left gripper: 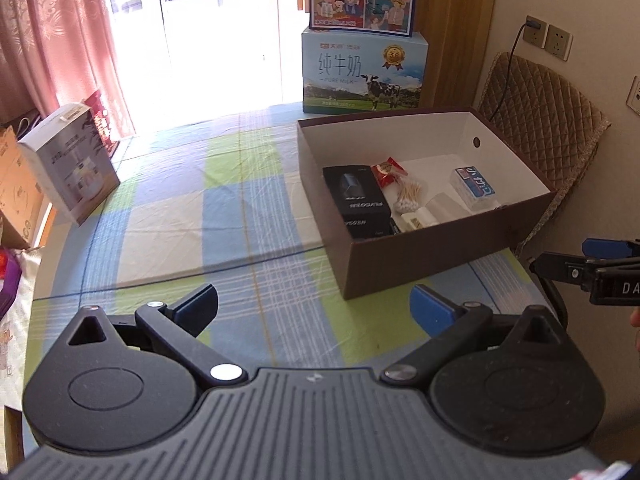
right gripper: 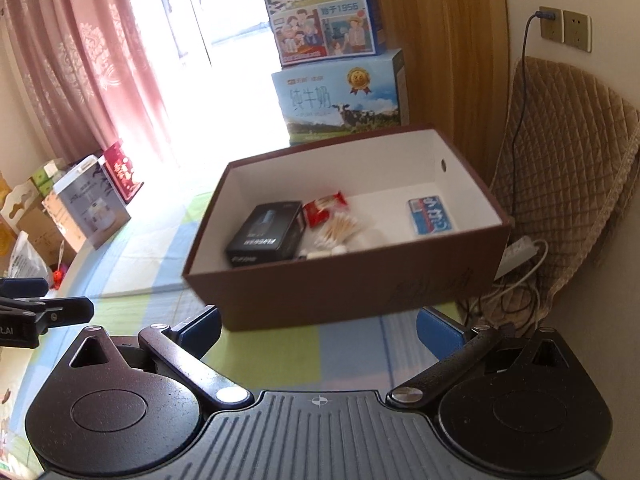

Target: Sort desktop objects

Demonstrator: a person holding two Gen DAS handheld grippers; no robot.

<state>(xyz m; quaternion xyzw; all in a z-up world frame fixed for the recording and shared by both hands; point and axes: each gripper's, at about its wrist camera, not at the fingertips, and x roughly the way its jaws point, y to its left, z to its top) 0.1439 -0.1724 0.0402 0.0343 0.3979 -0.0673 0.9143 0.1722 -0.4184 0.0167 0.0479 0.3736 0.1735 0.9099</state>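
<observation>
both grippers hang over the checked tablecloth (left gripper: 256,216), empty — the left gripper (left gripper: 314,308) and the right gripper (right gripper: 318,330) each have the blue pads spread wide. just beyond them, to the right, stands the brown box (left gripper: 424,256) with white inside. in it lie a black carton (right gripper: 266,234), a red packet (right gripper: 325,207), cotton swabs (right gripper: 340,229) and, well apart at far right, a blue-white packet (right gripper: 430,216).
</observation>
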